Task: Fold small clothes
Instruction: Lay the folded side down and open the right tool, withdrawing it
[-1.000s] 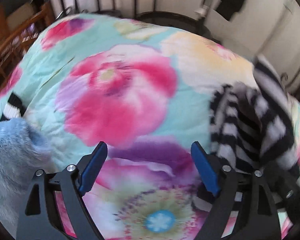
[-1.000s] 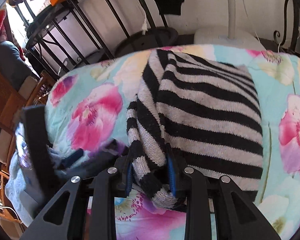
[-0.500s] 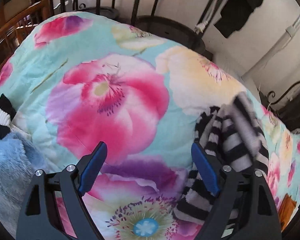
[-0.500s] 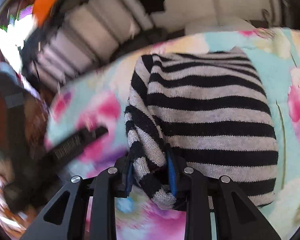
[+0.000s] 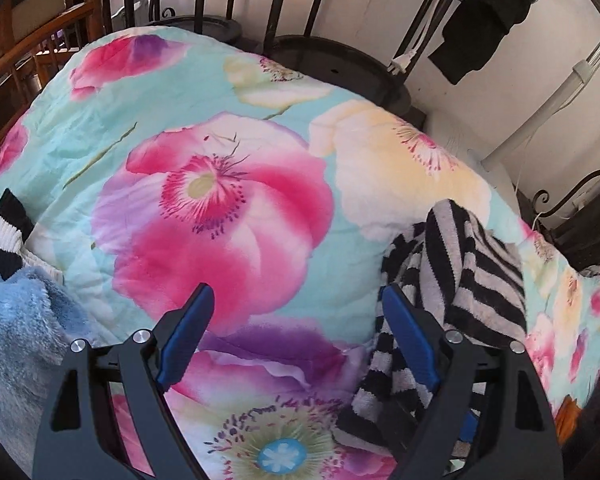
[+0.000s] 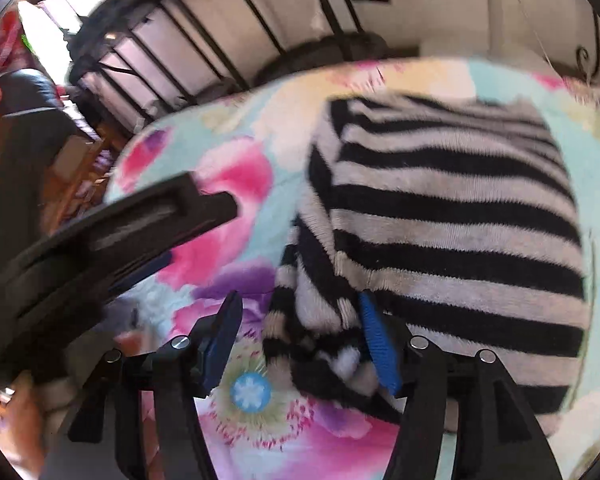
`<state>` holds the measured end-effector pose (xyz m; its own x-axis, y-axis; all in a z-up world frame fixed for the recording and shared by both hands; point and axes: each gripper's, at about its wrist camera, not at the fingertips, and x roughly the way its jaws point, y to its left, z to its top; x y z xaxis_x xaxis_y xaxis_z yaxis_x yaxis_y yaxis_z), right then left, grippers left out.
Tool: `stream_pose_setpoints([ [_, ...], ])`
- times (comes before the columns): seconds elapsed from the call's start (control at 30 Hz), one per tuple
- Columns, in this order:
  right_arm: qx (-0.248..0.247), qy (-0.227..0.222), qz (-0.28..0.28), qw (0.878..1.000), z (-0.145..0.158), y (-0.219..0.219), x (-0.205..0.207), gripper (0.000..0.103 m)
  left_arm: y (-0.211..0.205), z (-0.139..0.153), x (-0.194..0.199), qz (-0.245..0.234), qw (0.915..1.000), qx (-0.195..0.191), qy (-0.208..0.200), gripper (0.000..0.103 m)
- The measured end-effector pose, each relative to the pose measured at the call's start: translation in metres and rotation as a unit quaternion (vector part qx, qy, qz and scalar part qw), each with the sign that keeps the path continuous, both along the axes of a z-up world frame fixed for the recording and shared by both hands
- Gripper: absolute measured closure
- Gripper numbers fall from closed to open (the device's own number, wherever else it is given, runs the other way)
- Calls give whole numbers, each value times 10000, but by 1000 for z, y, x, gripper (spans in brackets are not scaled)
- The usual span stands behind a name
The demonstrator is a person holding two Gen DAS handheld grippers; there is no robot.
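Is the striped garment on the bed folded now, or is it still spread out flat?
Folded. The striped garment lies as a compact doubled block on the flowered quilt, with a bunched part at its left edge.

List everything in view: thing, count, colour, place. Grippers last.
Quilt: one, turquoise with pink, purple and cream flowers, covers the bed.
Striped top: one, black and grey, folded on the quilt's right side, its near edge bunched between the right gripper's fingers.
Fleece: one, light blue, at the quilt's left edge.
Striped cuff: one, black and white, just behind the fleece.
Bed rails: several, black metal, behind the quilt.
Dark cloth: one, black, hanging on the wall.
Left gripper: black with blue pads, open over bare quilt.
Right gripper: black with blue pads, jaws just opened, top released.
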<state>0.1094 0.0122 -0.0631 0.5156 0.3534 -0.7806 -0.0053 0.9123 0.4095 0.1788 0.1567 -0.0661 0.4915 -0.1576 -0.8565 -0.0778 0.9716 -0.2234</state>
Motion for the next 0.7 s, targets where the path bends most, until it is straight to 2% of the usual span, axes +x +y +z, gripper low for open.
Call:
stream_pose_setpoints([
  [0.13,-484,-401,266,9977,23,-17,-32,61,-2,9,-1,-21,10000,-31,-91,20],
  [0.17,-602,-491,235,9967,27,-25,-39,69,-4,10,-1,-46,9999,-50,-98,20],
  [0.27,-850,-622,-99,9944,33,-55,-56,77,-17,15,-4,-298,9994,-26,-174,20],
  [0.37,-892,-422,-315,9946,24,-77,-56,78,-46,17,-12,-784,9957,372,-324,18],
  [0.47,-905,-123,-500,9946,5,-83,-54,78,-70,1,-17,-1115,9889,955,-231,14],
  [0.53,-825,75,-540,9951,-9,-83,-53,78,-74,-15,-18,-1106,9847,1342,-134,7],
  [0.57,-822,141,-517,9952,-19,-83,-54,77,-72,-22,-17,-1041,9845,1410,-90,4],
  [0.63,-889,159,-403,9951,-30,-80,-56,77,-61,-36,-12,-869,9888,1205,133,4],
  [0.7,-889,131,-364,9953,-40,-80,-59,77,-41,-51,-4,-569,9948,695,475,4],
])
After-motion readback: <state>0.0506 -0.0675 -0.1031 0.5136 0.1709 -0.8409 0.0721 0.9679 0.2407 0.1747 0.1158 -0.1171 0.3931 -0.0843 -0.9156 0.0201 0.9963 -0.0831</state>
